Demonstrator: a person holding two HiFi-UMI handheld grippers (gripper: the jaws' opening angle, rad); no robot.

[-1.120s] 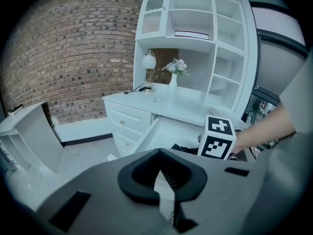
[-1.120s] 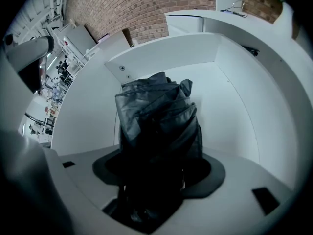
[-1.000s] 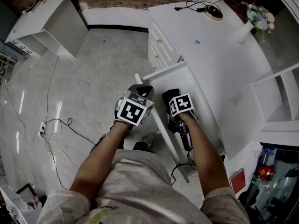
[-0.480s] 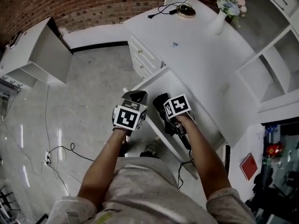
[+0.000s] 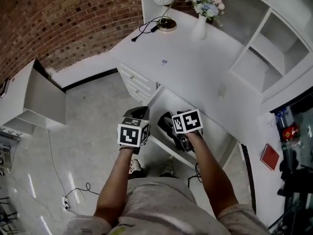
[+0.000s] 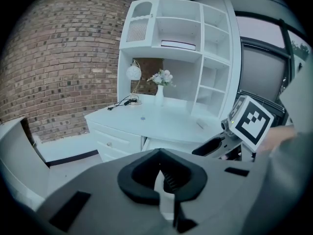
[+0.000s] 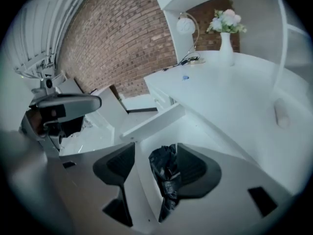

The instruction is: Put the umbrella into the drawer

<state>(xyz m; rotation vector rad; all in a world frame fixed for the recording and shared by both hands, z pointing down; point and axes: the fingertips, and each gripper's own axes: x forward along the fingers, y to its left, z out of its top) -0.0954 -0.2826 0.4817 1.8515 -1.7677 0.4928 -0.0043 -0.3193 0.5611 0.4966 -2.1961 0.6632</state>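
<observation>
A brick wall closes off the far side of the room, above a pale glossy floor. On the right stands a white worktop with a tall shelf unit along its right side. At the far end of the worktop are a round-headed lamp, its black cable running off to the left, and a white vase of flowers. A small white cabinet stands well apart on the floor at the left.

Under the near edge of the worktop a drawer is pulled out towards the person, whose shoes show on the floor just near of it.

The right tongs reach down into the open drawer with their jaws set wide. The umbrella, a folded black bundle, lies inside the drawer between the two jaws. It rests against the right-hand pad, while a clear gap of white drawer bottom separates it from the left-hand pad, so it is not clamped.

The left tongs are held level over the floor, just left of the drawer and close beside the right ones. Their dark pads meet at the tip, narrowed right down, with nothing gripped between them. They point across towards the worktop and shelves.
</observation>
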